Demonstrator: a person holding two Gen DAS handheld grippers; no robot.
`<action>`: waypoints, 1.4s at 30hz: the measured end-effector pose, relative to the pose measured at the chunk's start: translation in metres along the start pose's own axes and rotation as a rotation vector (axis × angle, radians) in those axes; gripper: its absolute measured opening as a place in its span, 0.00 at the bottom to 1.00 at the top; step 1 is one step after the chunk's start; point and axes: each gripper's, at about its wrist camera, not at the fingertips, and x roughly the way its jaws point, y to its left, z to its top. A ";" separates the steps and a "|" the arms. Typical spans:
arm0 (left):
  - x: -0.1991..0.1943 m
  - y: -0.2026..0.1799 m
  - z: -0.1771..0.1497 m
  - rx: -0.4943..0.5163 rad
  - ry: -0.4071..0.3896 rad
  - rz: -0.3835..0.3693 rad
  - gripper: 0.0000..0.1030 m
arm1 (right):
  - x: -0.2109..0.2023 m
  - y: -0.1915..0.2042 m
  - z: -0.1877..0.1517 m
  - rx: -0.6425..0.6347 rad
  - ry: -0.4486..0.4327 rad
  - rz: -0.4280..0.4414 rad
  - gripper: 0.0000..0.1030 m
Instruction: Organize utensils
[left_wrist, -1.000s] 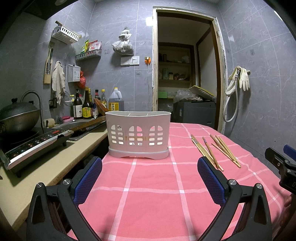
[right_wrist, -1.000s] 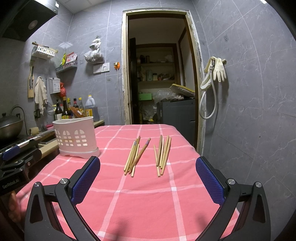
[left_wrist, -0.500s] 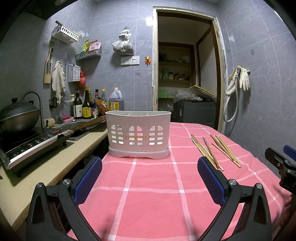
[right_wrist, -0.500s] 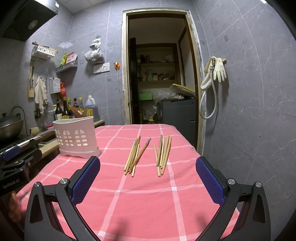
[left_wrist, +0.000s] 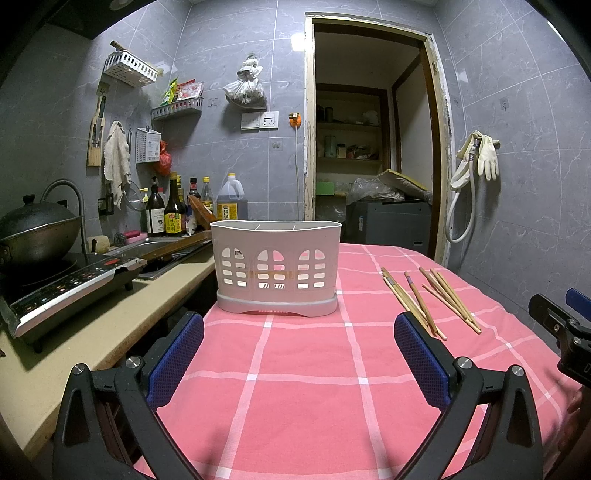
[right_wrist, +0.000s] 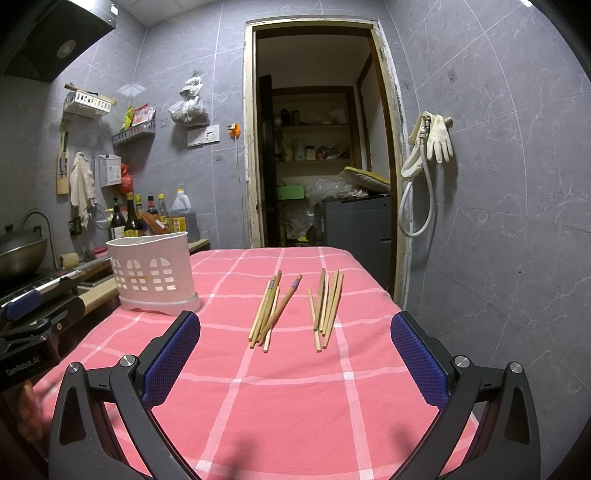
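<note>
Left gripper (left_wrist: 298, 347) hovers low over the pink checked tablecloth (left_wrist: 303, 398), its blue-padded fingers (left_wrist: 176, 354) spread wide with nothing between them. Directly ahead of it a white perforated utensil holder (left_wrist: 276, 267) stands upright near the table's left edge, beside the beige counter (left_wrist: 92, 332).

Right gripper (right_wrist: 295, 347) is likewise spread wide, holding nothing, above the same cloth. In front of it lie two loose groups of wooden chopsticks, flat on the cloth and apart from each other: the left bundle (right_wrist: 271, 310), some sticks crossing and some with purple bands near one end, and the right bundle (right_wrist: 327, 308), roughly parallel. Both bundles lie to the right of the utensil holder, well apart from it.

On the counter: an induction cooktop (left_wrist: 70, 291) with a dark wok (left_wrist: 35, 230) on it. Sauce bottles (left_wrist: 173, 208) stand against the tiled wall.
</note>
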 end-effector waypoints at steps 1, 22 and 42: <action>0.000 0.000 0.000 0.000 0.000 0.000 0.98 | 0.000 0.000 0.000 -0.001 0.000 0.000 1.00; 0.008 0.001 -0.003 0.003 0.000 0.013 0.98 | 0.003 0.002 0.002 -0.019 -0.005 0.015 1.00; 0.061 -0.024 0.065 0.039 -0.099 -0.038 0.98 | 0.045 -0.013 0.064 -0.127 -0.112 -0.004 1.00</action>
